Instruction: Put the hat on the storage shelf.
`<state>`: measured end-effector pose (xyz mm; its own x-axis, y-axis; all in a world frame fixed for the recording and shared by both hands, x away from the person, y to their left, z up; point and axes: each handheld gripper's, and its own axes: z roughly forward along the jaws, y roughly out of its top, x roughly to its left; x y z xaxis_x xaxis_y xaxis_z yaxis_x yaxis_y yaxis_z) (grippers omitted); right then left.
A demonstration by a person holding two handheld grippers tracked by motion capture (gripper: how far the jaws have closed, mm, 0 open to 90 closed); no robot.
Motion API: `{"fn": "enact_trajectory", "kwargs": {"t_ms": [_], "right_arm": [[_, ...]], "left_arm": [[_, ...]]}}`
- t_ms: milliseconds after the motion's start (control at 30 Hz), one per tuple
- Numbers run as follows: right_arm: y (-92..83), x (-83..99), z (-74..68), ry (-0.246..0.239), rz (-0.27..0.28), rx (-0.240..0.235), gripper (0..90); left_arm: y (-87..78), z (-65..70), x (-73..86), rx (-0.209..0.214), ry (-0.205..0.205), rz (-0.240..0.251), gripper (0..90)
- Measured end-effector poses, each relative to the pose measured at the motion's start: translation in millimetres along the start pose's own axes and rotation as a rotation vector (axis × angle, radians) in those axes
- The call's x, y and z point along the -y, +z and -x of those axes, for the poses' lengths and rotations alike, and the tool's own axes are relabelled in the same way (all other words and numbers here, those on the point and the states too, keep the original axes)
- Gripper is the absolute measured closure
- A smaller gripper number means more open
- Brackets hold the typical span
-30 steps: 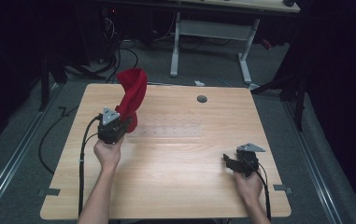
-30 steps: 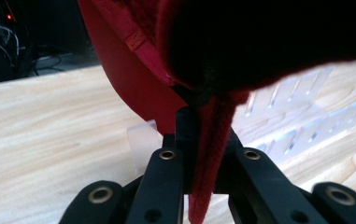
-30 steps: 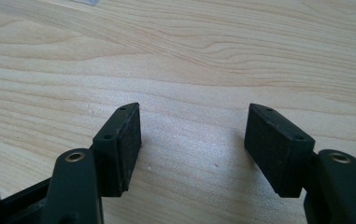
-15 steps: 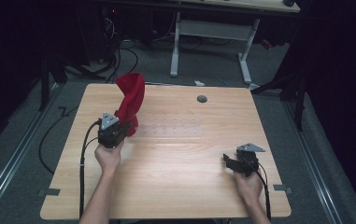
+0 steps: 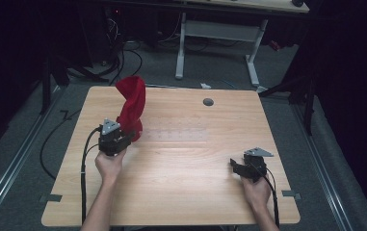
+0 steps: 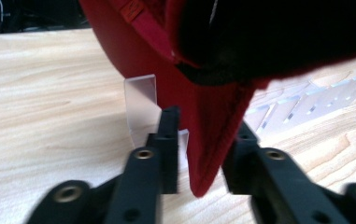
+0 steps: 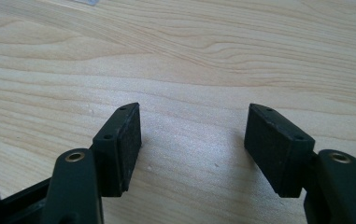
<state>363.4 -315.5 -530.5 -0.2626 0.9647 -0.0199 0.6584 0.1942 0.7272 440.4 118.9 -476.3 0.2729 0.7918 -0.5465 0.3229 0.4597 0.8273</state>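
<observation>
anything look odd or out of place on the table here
The red cloth stands up twisted off the wooden table, its lower tip between the left gripper jaws. The right gripper sits open, empty.

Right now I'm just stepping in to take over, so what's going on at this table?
A person at a wooden table holds a tool in each hand. The left tool has a red cloth between its jaws and holds it up off the table; the left gripper view shows the hanging cloth between them, though whether they press on it is unclear. A clear plastic piece stands on the table just behind. The right tool rests open and empty near the table's right edge.
</observation>
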Motion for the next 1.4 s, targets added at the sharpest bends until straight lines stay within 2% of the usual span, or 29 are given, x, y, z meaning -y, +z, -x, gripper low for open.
{"fn": "enact_trajectory", "kwargs": {"t_ms": [267, 367, 433, 533, 600, 867, 1033, 1167, 1400], "right_arm": [[0.0, 0.0, 0.0, 0.0, 0.0, 0.0, 36.7], [0.0, 0.0, 0.0, 0.0, 0.0, 0.0, 36.7], [0.0, 0.0, 0.1, -0.001, 0.0, 0.0, 36.8], [0.0, 0.0, 0.0, 0.0, 0.0, 0.0, 36.7], [0.0, 0.0, 0.0, 0.0, 0.0, 0.0, 36.7], [0.0, 0.0, 0.0, 0.0, 0.0, 0.0, 36.7], [0.0, 0.0, 0.0, -0.001, 0.0, 0.0, 36.8], [0.0, 0.0, 0.0, 0.0, 0.0, 0.0, 36.8], [0.0, 0.0, 0.0, 0.0, 0.0, 0.0, 36.7]], "left_arm": [[-7.2, 4.9, -1.4, 0.01, 0.012, -0.018, 47.3], [-9.0, 6.0, -1.1, 0.012, 0.019, -0.024, 43.3], [-13.0, 8.5, -0.7, 0.015, 0.039, -0.037, 41.3], [-16.3, 10.6, -0.8, 0.017, 0.041, -0.05, 38.6], [-19.4, 12.5, -0.1, 0.018, 0.054, -0.052, 37.9], [-34.0, 10.9, 3.1, 0.018, 0.043, -0.052, 36.4], [-43.5, 12.6, 4.6, 0.026, 0.049, -0.05, 35.3], [-51.9, 11.7, 7.2, 0.034, 0.022, -0.049, 34.3], [-64.1, 12.4, 16.9, 0.044, 0.01, -0.057, 33.7]]}}
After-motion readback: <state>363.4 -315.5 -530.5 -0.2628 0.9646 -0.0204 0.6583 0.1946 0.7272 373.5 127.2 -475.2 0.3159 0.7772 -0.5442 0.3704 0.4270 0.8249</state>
